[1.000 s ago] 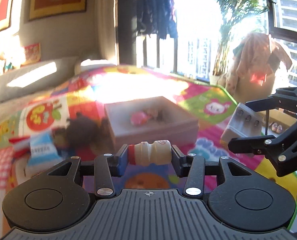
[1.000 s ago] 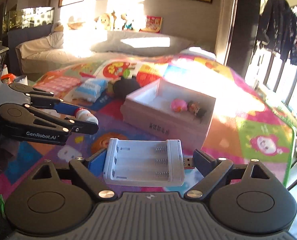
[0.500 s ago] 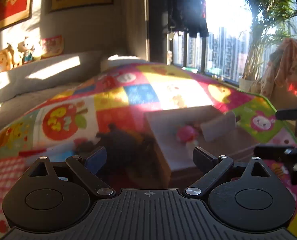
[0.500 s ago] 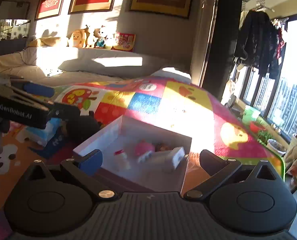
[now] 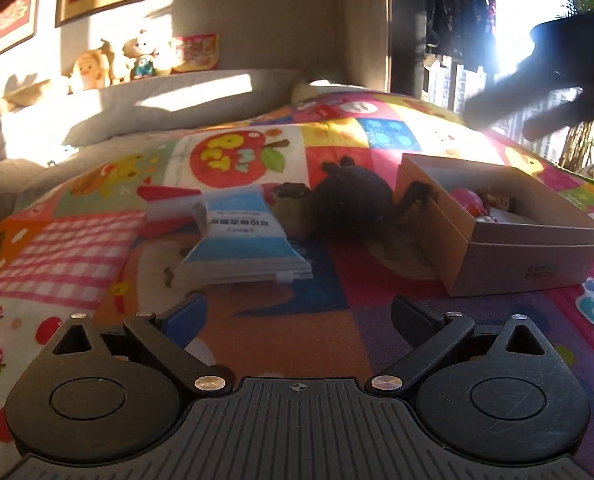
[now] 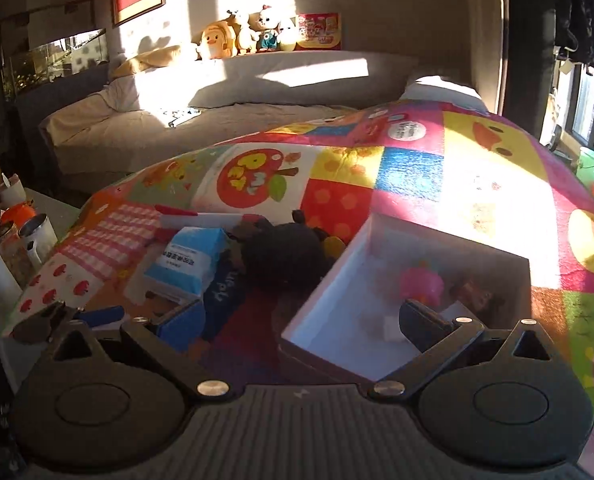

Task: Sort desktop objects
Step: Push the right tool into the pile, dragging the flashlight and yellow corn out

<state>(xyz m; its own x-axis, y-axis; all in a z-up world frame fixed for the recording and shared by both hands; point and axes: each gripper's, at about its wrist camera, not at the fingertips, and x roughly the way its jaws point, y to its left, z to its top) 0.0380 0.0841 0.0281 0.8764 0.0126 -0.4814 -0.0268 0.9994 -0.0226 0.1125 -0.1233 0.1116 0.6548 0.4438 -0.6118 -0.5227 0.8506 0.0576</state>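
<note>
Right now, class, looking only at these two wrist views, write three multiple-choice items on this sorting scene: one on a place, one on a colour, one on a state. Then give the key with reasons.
1. Where is the pink toy?
A. On the sofa
B. Inside the cardboard box
C. Under the blue-and-white packet

2. What colour is the plush toy lying between the packet and the box?
A. Black
B. Yellow
C. Green

3. How does the left claw stand?
A. Shut on a bottle
B. Shut on the packet
C. Open and empty

Key: 1 B, the toy lies within the box walls in both views. 2 A, the plush is dark throughout. 3 C, its fingers are spread apart with only the mat between them.
</note>
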